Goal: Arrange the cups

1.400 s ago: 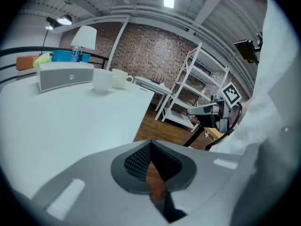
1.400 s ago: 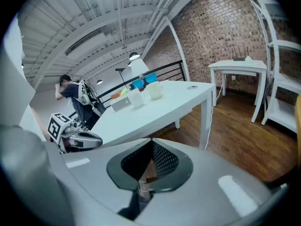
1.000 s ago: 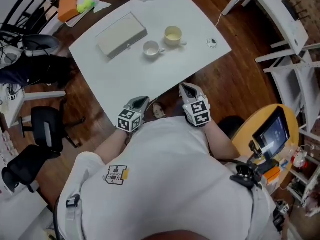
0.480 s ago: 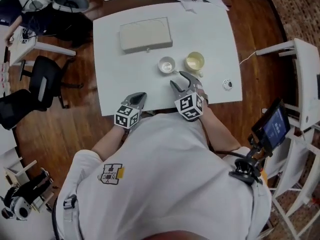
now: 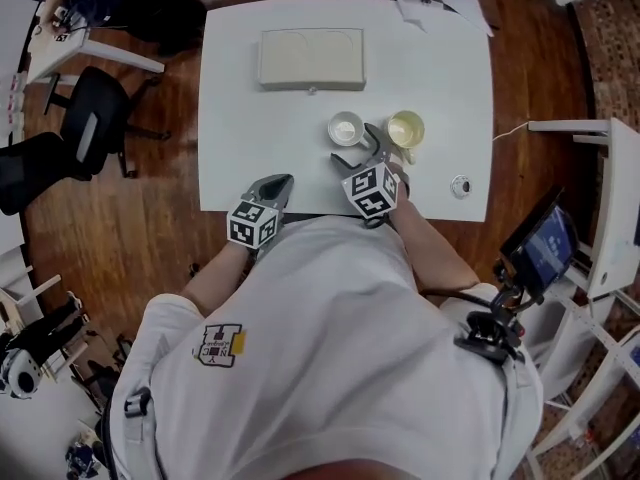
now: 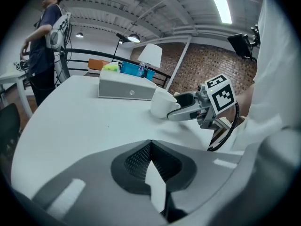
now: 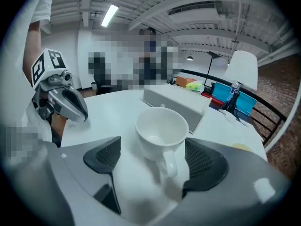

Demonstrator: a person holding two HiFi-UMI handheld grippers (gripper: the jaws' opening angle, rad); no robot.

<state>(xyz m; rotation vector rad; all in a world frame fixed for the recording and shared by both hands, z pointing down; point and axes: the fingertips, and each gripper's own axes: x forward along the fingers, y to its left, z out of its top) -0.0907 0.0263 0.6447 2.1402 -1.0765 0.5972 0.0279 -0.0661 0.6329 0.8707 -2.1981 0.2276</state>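
On the white desk [image 5: 240, 118] a white cup [image 5: 345, 128] stands upright just beside a yellow cup [image 5: 405, 128], both on the near side of a flat grey box [image 5: 311, 58]. The right hand-held gripper [image 5: 358, 148] reaches over the desk edge with its jaws wide; they have just been opening. The right gripper view shows the white cup [image 7: 162, 131] between the two pads with its handle turned toward the camera and neither pad pressing on it. The left hand-held gripper [image 5: 272, 183] hovers at the near edge of the desk, well apart from the cups, its jaws closed together on nothing [image 6: 149, 147].
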